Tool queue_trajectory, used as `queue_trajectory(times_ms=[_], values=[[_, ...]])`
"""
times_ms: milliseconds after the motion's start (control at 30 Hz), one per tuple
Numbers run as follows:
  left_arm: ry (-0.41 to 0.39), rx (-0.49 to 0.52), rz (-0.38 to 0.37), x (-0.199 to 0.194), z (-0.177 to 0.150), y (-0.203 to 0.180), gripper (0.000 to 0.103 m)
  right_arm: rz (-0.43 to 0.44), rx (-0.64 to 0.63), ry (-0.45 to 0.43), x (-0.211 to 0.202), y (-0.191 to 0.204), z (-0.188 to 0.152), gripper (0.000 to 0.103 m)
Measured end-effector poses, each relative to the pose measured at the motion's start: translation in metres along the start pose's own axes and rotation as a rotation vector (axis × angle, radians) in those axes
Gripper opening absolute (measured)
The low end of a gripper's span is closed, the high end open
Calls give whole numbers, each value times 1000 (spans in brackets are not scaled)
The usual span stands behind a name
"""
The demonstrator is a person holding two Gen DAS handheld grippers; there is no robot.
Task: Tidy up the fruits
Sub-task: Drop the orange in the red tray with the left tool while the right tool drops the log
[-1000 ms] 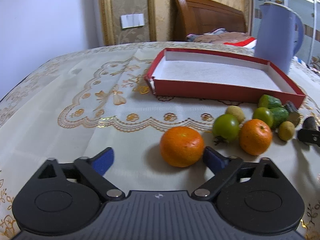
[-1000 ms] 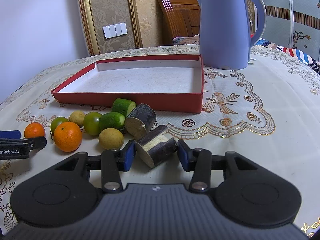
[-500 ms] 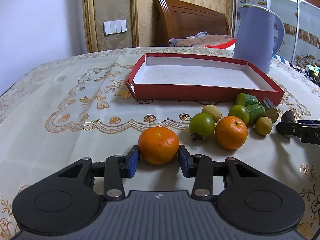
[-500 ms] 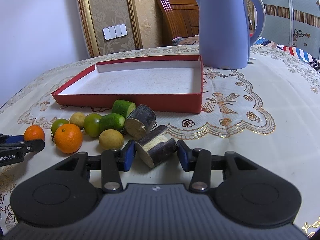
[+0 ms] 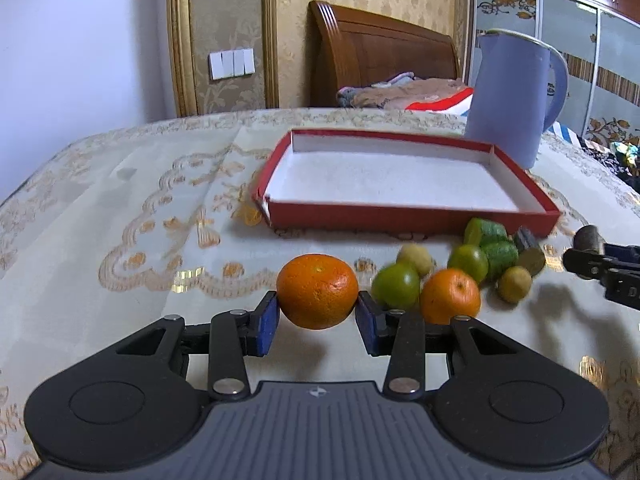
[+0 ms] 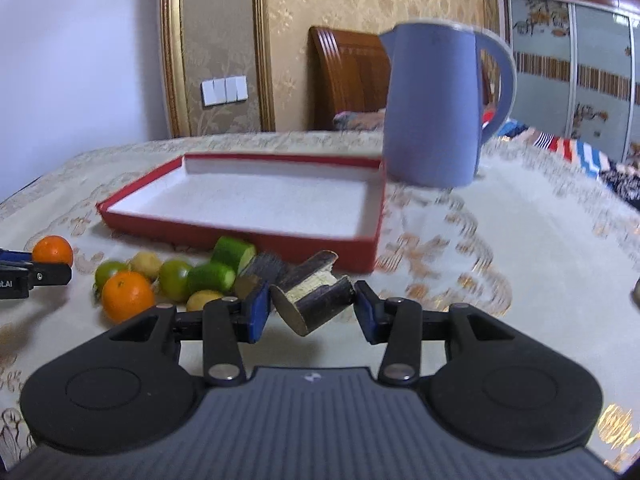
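1. Low centre of the left wrist view: the left gripper (image 5: pixel 317 322) has its blue pads pressed on either side of a mandarin (image 5: pixel 317 290); its jaws closed on the fruit in the last second. The fruit's underside seems clear of the tablecloth (image 5: pixel 120 208), though that is hard to judge.
2. Low centre of the right wrist view: the right gripper (image 6: pixel 311 312) is clamped on a dark sugarcane piece (image 6: pixel 316 307), which sits tilted with one pale cut end facing the camera.
3. Just behind, in the middle left of that view, lies the fruit pile: a second mandarin (image 6: pixel 127 295), green citrus (image 6: pixel 175 280), cucumber chunks (image 6: pixel 233 251); a further sugarcane piece (image 6: pixel 262 270) is partly hidden by the gripper's finger.
4. The red tray (image 6: pixel 240 236) lies beyond, its white inside bare; motion blur softens its edges.
5. The blue kettle (image 6: pixel 434 104) stands behind the tray's right corner.
6. At the left edge, the other gripper is cut off by the frame.
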State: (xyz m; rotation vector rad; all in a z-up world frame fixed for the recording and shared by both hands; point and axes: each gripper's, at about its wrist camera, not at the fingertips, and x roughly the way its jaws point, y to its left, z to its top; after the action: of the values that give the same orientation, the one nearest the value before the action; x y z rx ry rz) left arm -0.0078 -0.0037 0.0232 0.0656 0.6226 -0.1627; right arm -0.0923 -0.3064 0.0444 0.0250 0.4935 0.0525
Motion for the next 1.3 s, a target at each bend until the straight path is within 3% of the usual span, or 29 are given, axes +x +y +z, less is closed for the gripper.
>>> queue_trajectory(times_ms=[367,667,967,1300], values=[[-4,-14,7,49,42,-16,41,-76,5,-36,38,-6,41,43],[-13,-21,30,90,73,-21,41,-107,13,23,98,5,64,43],[45,15,79,136,84,-27,41,-111,20,127,144,10,65,43],[49,20,100,145,82,-30,42,-113,36,137,149,7,65,43]])
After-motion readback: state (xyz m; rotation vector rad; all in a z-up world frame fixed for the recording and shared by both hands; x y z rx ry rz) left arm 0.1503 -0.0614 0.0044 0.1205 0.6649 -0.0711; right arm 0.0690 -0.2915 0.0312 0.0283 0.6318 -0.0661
